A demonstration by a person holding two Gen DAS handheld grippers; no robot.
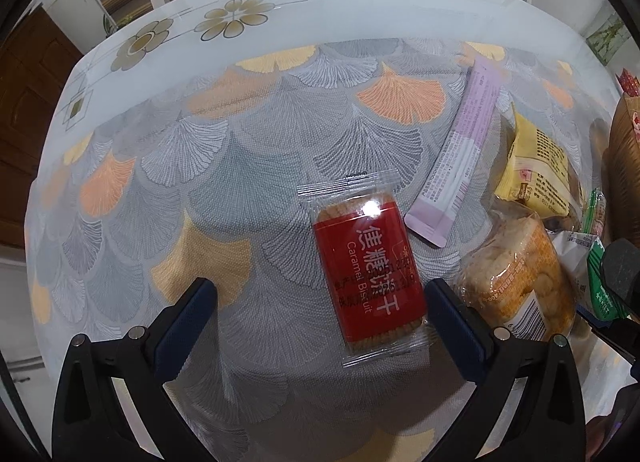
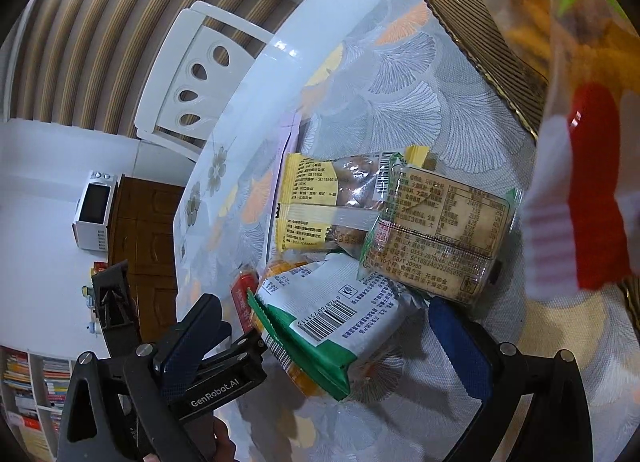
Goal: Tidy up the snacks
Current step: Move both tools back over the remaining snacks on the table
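Observation:
A red caramel biscuit pack lies flat on the patterned tablecloth, between the open fingers of my left gripper, nearer the right finger. A pink stick sachet, a yellow pack and an orange biscuit pack lie to its right. In the right wrist view my right gripper is open around the end of a white-and-green pack. A clear biscuit pack and the yellow pack lie beyond it. The red pack peeks out at left.
A ribbed brown tray holding bagged snacks stands at the table's right; it also shows in the left wrist view. A red-and-white bag hangs close at right. White chairs stand past the table edge. The left gripper's body is beside my right gripper.

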